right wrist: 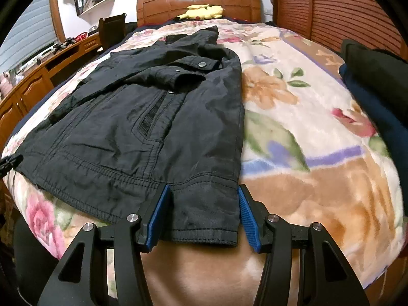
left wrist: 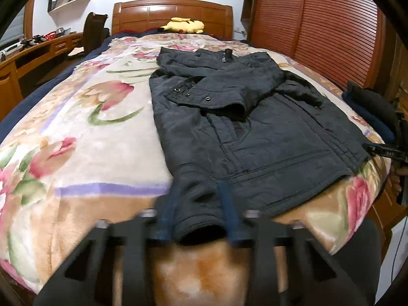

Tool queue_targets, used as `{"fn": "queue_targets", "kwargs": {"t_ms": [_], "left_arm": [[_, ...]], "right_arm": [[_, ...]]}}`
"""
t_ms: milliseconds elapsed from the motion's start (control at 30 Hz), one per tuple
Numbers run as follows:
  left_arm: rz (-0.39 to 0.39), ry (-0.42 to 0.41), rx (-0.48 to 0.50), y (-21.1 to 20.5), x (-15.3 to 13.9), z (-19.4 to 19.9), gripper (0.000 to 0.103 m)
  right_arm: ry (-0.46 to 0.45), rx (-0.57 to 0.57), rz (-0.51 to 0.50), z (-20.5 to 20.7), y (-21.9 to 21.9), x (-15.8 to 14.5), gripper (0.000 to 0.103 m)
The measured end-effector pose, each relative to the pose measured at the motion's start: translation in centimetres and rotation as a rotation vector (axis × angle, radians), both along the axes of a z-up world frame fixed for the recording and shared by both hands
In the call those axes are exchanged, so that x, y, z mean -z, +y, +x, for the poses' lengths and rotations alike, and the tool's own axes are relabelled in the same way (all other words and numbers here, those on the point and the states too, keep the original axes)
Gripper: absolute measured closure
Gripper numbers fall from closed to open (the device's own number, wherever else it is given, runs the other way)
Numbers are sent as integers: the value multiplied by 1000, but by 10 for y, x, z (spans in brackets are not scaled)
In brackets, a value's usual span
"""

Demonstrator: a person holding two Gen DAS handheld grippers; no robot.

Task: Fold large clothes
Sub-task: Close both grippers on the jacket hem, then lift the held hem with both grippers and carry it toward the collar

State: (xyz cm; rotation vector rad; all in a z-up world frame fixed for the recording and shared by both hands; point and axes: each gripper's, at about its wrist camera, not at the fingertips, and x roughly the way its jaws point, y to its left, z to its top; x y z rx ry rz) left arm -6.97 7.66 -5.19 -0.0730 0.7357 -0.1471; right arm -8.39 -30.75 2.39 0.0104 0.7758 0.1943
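Jacket (left wrist: 255,127) lies flat on the bed (left wrist: 76,127), sleeves crossed, hem toward both grippers. Left gripper (left wrist: 199,219) fingers pinch the hem corner narrowly; right gripper (right wrist: 201,214) fingers straddle the other corner, half-wide, not pressing. I'd close right first, then lift evenly. Open blanket lies beyond the fingers; folded clothes (right wrist: 377,81) crowd the right edge.
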Motion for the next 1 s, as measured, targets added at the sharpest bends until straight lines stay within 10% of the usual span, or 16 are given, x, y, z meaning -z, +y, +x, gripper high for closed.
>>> {"fn": "queue_targets", "kwargs": {"t_ms": [233, 1000], "left_arm": [[-13, -76, 1, 3, -29, -14, 97], [-7, -416, 34, 10, -171, -96, 98]], "right_arm": [[-57, -37, 21, -8, 12, -15, 87], [-392, -142, 63, -124, 1, -121, 91]]}}
